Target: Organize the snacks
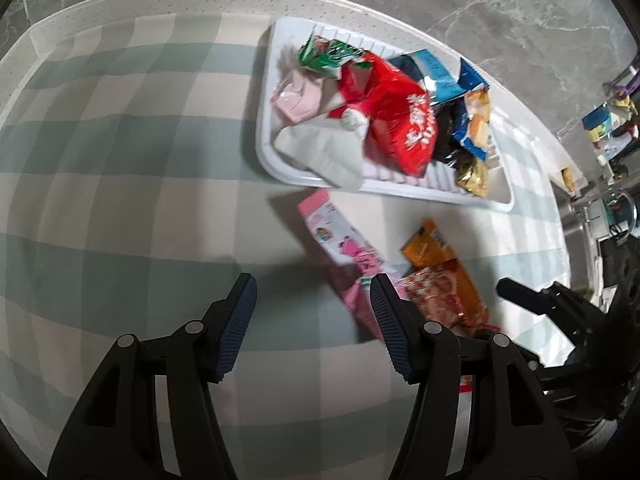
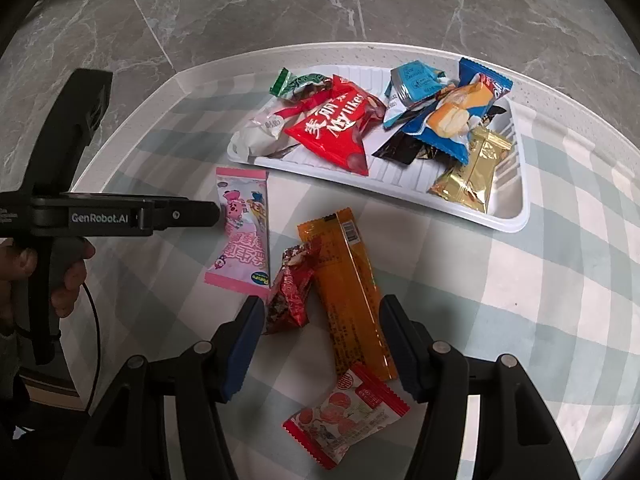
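Snack packets are split between two places: a heap already lies in a white ribbed tray [image 2: 516,216] toward the far side of the surface [image 2: 520,320], which is covered in a pale green and white checked cloth, and four loose ones lie on the cloth nearer the camera. The loose ones are a pink cartoon packet [image 2: 240,236], a long orange packet [image 2: 352,292], a small crumpled dark red packet [image 2: 290,296] touching the orange one's left edge, and a red and white packet [image 2: 348,416] nearest of all.

The right gripper [image 2: 322,344] is spread wide and holds nothing, with its jaws either side of the orange and dark red packets. The left gripper [image 1: 312,328] is also spread and bare; seen from the right wrist view, its tip sits at the left edge of the pink packet.

These look like light, thin film wrappers, probably slick and crinkly, likely to slide or buckle rather than resist. The orange packet lies flat, so pinching across its narrow width near the middle seems best. The crumpled red one offers raised folds to catch. Contents may crush, so a gentle close is wise.
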Tool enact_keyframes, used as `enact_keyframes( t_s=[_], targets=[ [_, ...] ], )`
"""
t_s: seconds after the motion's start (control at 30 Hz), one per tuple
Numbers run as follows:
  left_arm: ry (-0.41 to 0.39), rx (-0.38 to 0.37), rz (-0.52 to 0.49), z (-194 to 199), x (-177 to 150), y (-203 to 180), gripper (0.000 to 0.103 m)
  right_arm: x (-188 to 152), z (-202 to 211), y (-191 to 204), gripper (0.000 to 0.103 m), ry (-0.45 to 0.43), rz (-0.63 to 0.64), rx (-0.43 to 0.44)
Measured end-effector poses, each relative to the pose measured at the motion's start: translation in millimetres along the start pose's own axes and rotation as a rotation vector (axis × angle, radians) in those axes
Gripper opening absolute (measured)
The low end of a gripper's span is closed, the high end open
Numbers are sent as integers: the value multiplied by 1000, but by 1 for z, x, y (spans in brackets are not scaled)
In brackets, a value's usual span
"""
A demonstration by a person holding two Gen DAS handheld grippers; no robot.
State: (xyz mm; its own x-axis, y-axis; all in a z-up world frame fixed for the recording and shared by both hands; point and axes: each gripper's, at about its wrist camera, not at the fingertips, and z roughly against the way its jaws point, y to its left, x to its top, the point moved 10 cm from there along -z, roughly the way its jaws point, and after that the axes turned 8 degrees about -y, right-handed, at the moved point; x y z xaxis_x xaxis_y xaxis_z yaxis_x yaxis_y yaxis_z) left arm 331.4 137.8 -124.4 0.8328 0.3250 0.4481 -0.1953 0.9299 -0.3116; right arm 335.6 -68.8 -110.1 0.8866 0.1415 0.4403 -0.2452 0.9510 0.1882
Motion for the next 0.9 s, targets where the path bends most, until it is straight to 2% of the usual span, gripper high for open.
enact_keyframes(
  t_s=[0.37,0.9],
  targets=[
    [39,5,29,-31,0,-25,57,-3,3,-1,63,5,2,-6],
    [21,57,23,-46,9,-34,61,0,-3,-6,63,16,50,-31]
  ],
)
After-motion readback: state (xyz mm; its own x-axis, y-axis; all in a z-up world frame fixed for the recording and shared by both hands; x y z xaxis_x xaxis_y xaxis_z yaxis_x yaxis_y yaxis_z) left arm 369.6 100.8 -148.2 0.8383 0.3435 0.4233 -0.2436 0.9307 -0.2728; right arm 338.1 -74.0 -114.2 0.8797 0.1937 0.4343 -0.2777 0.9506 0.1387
